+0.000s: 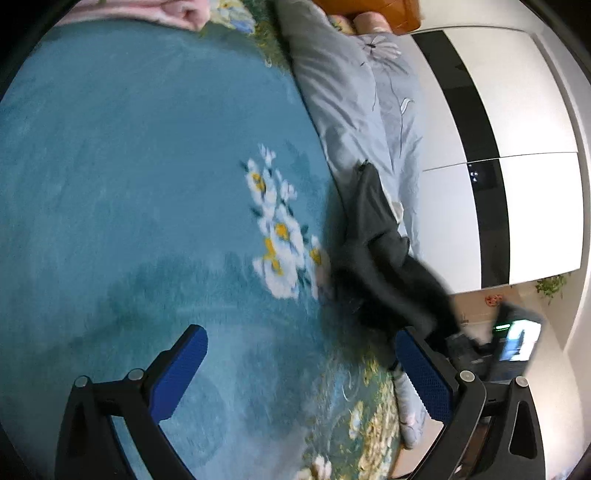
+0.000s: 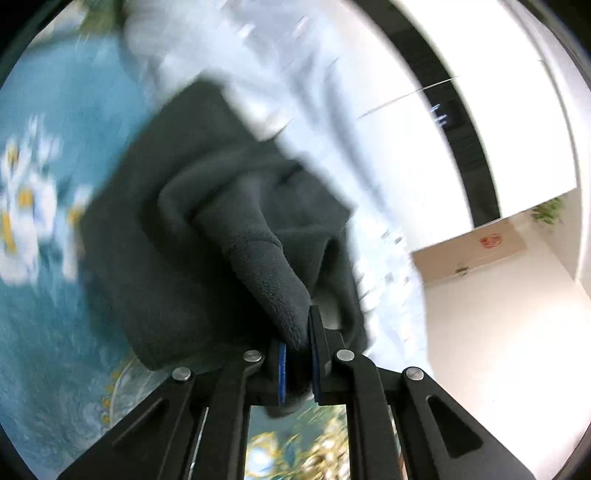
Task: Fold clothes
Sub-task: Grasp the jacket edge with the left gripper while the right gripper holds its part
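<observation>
A dark grey fleece garment (image 2: 207, 221) hangs bunched over the teal flowered blanket (image 2: 55, 110). My right gripper (image 2: 297, 354) is shut on a fold of it, the cloth pinched between the blue pads (image 2: 282, 373). In the left wrist view the same dark garment (image 1: 376, 236) trails from the grey quilt down to the blanket's right edge, blurred at its lower end. My left gripper (image 1: 299, 350) is open above the teal blanket (image 1: 129, 184), with nothing between its blue fingers (image 1: 184, 369). Its right finger sits close to the garment's lower end.
A grey floral quilt (image 1: 354, 92) lies along the blanket's right side. Pink folded cloth (image 1: 162, 13) sits at the far end of the bed. A white and black wardrobe (image 1: 517, 110) stands beyond, with an orange headboard (image 1: 369, 11) at the top.
</observation>
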`<state>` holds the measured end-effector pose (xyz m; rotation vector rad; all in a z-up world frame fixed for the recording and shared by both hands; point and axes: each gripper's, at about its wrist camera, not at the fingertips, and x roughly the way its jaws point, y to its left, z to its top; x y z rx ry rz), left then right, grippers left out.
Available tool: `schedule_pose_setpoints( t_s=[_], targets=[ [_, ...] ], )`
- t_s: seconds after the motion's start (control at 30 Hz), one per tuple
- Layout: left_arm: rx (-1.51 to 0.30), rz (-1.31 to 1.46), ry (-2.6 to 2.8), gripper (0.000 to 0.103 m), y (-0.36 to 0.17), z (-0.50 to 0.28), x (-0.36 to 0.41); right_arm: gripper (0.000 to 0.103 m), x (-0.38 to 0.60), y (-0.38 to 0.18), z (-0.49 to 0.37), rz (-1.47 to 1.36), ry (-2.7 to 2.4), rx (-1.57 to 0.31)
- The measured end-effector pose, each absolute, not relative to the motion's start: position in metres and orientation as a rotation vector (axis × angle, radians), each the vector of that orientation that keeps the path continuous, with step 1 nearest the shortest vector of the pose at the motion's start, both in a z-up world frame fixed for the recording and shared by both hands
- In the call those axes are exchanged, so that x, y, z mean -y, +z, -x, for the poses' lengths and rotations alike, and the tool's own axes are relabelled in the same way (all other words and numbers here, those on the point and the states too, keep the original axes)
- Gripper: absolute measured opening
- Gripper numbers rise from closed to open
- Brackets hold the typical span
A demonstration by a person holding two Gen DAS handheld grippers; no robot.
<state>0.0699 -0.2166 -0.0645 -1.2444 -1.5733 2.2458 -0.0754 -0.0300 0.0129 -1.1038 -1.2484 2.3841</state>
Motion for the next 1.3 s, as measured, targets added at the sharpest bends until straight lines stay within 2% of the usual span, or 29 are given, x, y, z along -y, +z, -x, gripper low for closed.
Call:
schedule_pose_setpoints(
  t_s=[0.17, 0.27, 0.53, 0.57, 0.67, 0.77, 0.87, 1.03, 1.1, 1.13, 1.17, 1.23, 1.3],
  targets=[
    [1.459, 1.267, 2.258, 0.103, -0.049, -0.080, 0.199, 0.008, 0.033, 0.085, 0.047, 0.834, 2.523, 1.189],
    [1.467, 1.269, 2.252, 0.103, -0.047, -0.084, 0.199, 0.008, 0.033, 0.123, 0.028, 0.711, 2.603, 1.133],
    [1.493, 1.273, 2.235, 0.103, -0.043, -0.095, 0.199, 0.003, 0.016, 0.164, -0.029, 0.541, 2.754, 1.059],
    [1.497, 1.273, 2.233, 0.103, -0.042, -0.097, 0.199, 0.000, 0.015, 0.166, -0.037, 0.495, 2.748, 1.082],
    [1.506, 1.275, 2.227, 0.103, -0.041, -0.101, 0.198, 0.000, 0.010, 0.182, -0.060, 0.312, 2.712, 1.168],
    [1.444, 1.293, 2.248, 0.103, -0.036, -0.100, 0.189, 0.000, 0.002, 0.187, -0.068, 0.367, 2.749, 1.163],
    [1.386, 1.324, 2.272, 0.103, -0.034, -0.099, 0.184, 0.000, -0.007, 0.169, -0.064, 0.519, 2.810, 1.119],
    [1.457, 1.336, 2.252, 0.103, -0.043, -0.100, 0.191, 0.000, -0.009, 0.109, -0.052, 0.897, 2.921, 1.043],
    [1.473, 1.345, 2.246, 0.103, -0.046, -0.100, 0.192, 0.006, -0.004, 0.079, -0.054, 1.005, 2.926, 1.071],
    [1.481, 1.350, 2.244, 0.103, -0.048, -0.099, 0.192, 0.022, -0.001, 0.064, -0.054, 1.053, 2.923, 1.081],
    [1.472, 1.358, 2.248, 0.103, -0.048, -0.098, 0.191, 0.044, 0.001, 0.049, -0.054, 1.097, 2.919, 1.089],
    [1.453, 1.366, 2.255, 0.103, -0.048, -0.098, 0.189, 0.061, 0.006, 0.021, -0.055, 1.179, 2.907, 1.115],
    [1.440, 1.385, 2.261, 0.103, -0.049, -0.097, 0.187, 0.062, 0.011, -0.006, -0.059, 1.236, 2.885, 1.184]
  ],
)
